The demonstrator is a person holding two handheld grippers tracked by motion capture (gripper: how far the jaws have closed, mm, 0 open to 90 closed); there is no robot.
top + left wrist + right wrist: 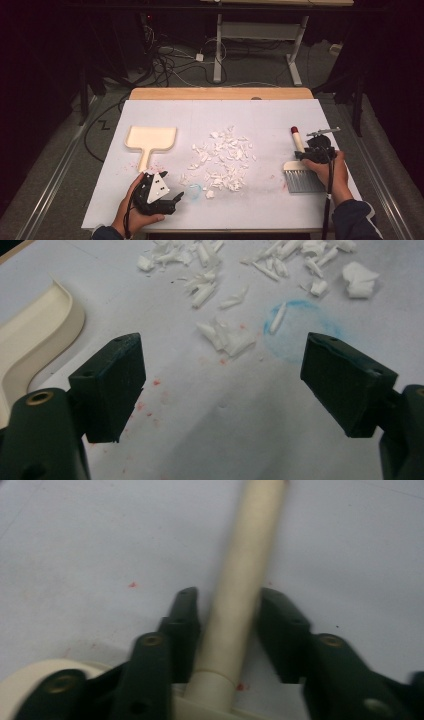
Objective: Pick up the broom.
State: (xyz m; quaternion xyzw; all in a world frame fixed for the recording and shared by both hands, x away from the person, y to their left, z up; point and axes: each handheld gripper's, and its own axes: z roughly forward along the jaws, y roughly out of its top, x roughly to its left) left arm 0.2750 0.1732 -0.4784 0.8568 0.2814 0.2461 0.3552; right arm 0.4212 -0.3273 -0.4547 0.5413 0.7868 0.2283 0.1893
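**Q:** Where does the brush lie relative to my right gripper?

**A:** My right gripper [311, 154] sits near the right edge of the white sheet [270, 115], its jaws straddling the cream handle of the brush [299, 167]. In the right gripper view the handle [240, 590] runs up between the jaws; the left jaw appears to touch it and a slight gap shows at the right jaw, so whether the jaws have closed on it cannot be told. The grey bristles point toward the sheet's near edge and the red tip [294, 130] toward its far edge.

**Q:** And my left gripper?

**A:** My left gripper [175, 199] rests near the near-left part of the sheet with its jaws spread wide and nothing between them. Just ahead of it lies a faint blue ring mark [295, 330].

**Q:** What lies between the two grippers?

**A:** A scatter of white scraps [225, 157] spreads over the middle of the sheet. Small red specks [156, 383] dot the surface near my left gripper.

**Q:** Which container is present?

**A:** A cream dustpan [150, 140] lies on the left side of the sheet, handle toward the near edge, just beyond my left gripper. Its tray holds nothing.
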